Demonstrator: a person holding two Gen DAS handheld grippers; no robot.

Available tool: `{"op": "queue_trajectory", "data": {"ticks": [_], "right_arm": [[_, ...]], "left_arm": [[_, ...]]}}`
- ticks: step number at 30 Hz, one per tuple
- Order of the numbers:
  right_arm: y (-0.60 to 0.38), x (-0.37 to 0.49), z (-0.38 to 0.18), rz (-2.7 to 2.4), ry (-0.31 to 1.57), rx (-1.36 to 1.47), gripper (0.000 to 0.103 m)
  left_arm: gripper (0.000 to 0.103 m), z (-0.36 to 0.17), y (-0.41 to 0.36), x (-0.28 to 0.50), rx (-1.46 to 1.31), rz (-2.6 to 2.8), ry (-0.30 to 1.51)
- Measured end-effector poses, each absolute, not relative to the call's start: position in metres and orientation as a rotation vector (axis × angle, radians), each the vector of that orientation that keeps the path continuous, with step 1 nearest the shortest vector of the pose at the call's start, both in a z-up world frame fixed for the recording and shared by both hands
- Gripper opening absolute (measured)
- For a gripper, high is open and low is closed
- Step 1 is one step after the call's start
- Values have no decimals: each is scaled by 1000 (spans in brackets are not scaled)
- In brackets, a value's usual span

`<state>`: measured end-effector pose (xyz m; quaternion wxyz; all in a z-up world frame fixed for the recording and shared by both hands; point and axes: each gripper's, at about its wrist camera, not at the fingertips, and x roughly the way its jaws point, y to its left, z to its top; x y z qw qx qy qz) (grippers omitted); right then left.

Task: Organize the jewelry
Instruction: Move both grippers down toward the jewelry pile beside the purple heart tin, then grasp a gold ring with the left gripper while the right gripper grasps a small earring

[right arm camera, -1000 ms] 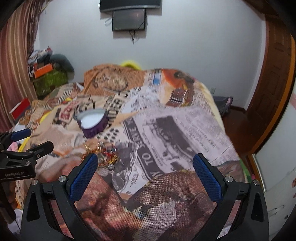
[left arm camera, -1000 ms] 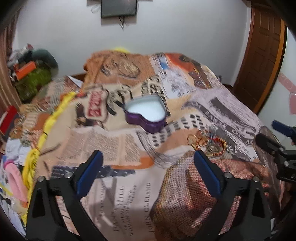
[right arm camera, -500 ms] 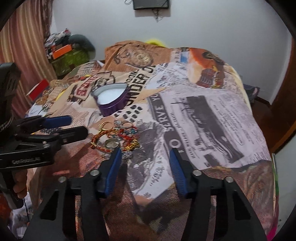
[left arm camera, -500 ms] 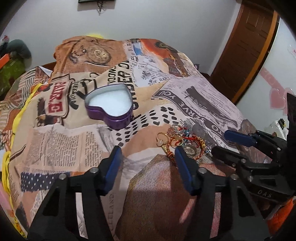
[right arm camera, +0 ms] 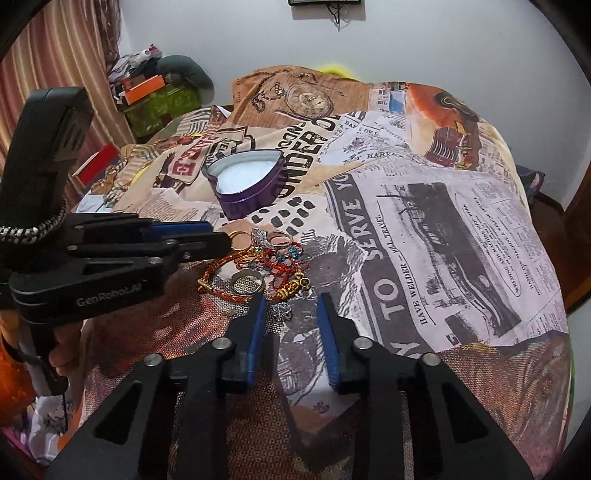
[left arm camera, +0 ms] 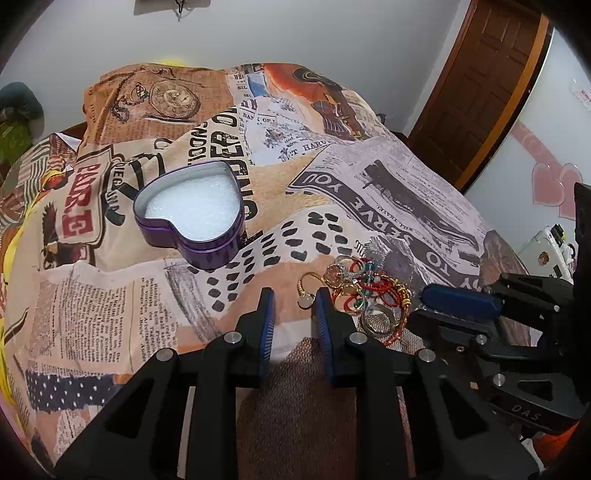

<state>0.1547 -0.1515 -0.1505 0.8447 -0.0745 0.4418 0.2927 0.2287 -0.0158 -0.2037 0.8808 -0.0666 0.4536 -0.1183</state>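
Observation:
A pile of rings and red and gold bracelets (left arm camera: 364, 286) lies on the printed bedspread; it also shows in the right wrist view (right arm camera: 264, 264). A purple heart-shaped tin (left arm camera: 192, 218) with white lining stands open behind it, also in the right wrist view (right arm camera: 247, 186). My left gripper (left arm camera: 293, 297) is narrowly open, low over the bed, with a gold ring with a pale stone (left arm camera: 306, 291) just ahead between its tips. My right gripper (right arm camera: 290, 304) is narrowly open at the pile's near edge, with a small silver ring (right arm camera: 282, 312) between its fingers.
The bedspread (left arm camera: 388, 192) covers the whole bed and drops off at the right. A brown door (left arm camera: 491, 81) stands at the right. Clutter and a curtain (right arm camera: 55, 62) stand left of the bed. A dark screen (right arm camera: 325, 2) hangs on the wall.
Both grippers have moved forward and down to the jewelry pile. Both jaws have narrowed from wide open to a small gap.

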Motion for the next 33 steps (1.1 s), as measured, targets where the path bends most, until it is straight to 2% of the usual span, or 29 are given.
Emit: {"op": "queue_trajectory", "data": {"ticks": [2, 3, 5, 33], "right_arm": [[-150, 154, -151, 620, 934, -162, 14], [-149, 154, -152, 620, 933, -166, 10], [-149, 153, -152, 619, 928, -169, 10], [-162, 137, -87, 541, 761, -120, 8]], "left_arm": [[17, -206, -14, 230, -147, -245, 945], [11, -207, -14, 230, -144, -238, 941], [8, -206, -13, 230, -142, -232, 935], [7, -139, 3, 179, -123, -213, 766]]}}
